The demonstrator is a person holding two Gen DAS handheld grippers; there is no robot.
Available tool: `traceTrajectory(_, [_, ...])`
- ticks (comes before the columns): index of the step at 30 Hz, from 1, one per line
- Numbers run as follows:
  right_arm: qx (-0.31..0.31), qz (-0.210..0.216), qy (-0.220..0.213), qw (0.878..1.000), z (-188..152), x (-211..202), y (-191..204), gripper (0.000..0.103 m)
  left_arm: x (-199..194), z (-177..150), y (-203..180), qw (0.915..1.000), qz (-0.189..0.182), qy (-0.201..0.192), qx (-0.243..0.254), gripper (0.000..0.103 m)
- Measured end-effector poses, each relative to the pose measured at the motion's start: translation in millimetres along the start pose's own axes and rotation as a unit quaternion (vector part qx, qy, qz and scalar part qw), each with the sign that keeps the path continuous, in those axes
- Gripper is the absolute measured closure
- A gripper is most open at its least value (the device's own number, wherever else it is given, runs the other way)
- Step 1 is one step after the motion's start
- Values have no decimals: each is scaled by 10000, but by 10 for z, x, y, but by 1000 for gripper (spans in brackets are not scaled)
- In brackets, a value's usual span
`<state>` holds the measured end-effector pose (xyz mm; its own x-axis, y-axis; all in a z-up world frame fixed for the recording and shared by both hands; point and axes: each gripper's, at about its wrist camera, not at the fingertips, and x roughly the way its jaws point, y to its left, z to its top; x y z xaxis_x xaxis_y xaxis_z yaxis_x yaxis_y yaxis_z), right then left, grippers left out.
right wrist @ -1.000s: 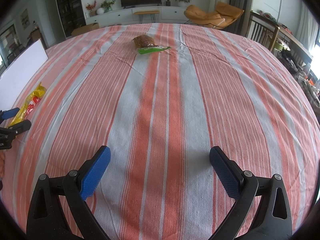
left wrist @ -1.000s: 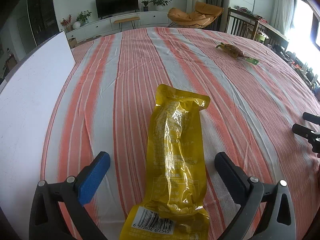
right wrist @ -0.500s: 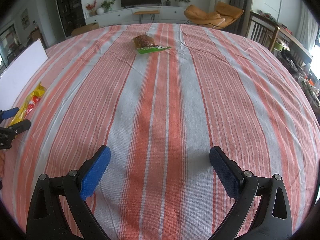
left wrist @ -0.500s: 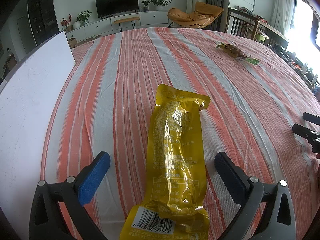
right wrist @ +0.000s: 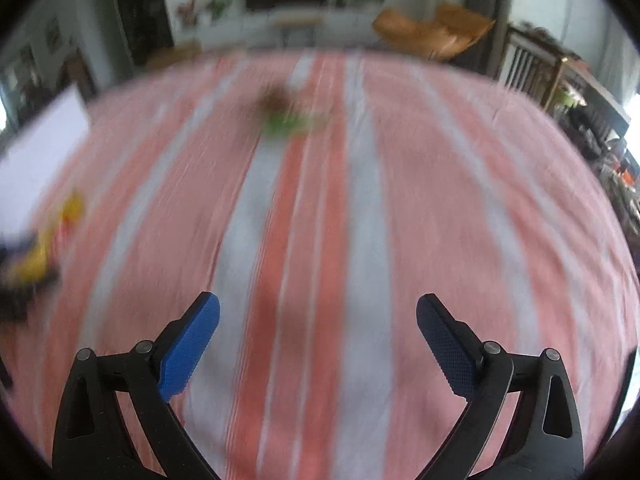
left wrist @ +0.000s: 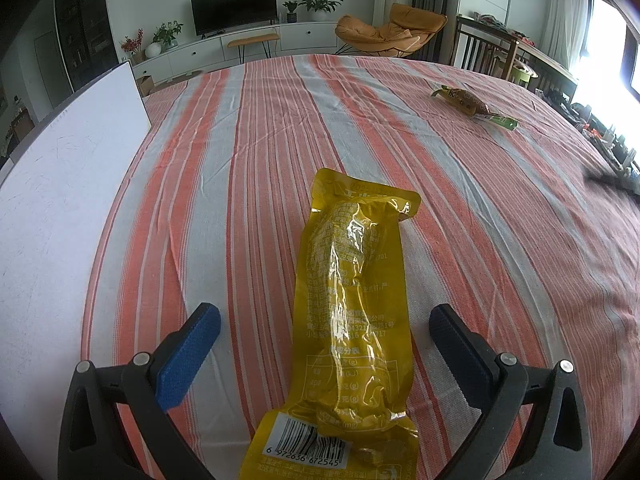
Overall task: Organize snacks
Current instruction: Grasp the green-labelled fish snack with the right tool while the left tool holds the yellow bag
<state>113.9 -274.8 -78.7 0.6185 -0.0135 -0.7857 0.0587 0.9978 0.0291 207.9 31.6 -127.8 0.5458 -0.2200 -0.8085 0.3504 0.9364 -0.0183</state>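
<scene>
A long yellow snack packet lies flat on the striped tablecloth, its barcode end nearest me. My left gripper is open and straddles the packet's near half without touching it. A brown and green snack packet lies far off at the right rear of the table. In the right wrist view everything is blurred by motion: my right gripper is open over bare cloth, the brown and green packet lies ahead of it, and the yellow packet shows at the far left.
A white board covers the table's left side. The orange and white striped cloth spans the rest. Beyond the table are an orange lounge chair, a TV unit and wooden chairs at the right.
The right gripper has started moving forward and up over the table, blurring its view; it has left its earlier spot in the left wrist view. The left gripper and yellow packet are unchanged.
</scene>
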Motion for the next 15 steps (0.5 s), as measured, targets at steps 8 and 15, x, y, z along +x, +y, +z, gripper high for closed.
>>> traceTrajectory(8, [-432,339,494,9973,1347,811,59,4,-1,-2,0,10000,-1,-2,-2,0])
traceTrajectory(15, [-704,8,1002,9925,1615,1412,430,18,-5,-3,-1,10000,0,-2,-1,0])
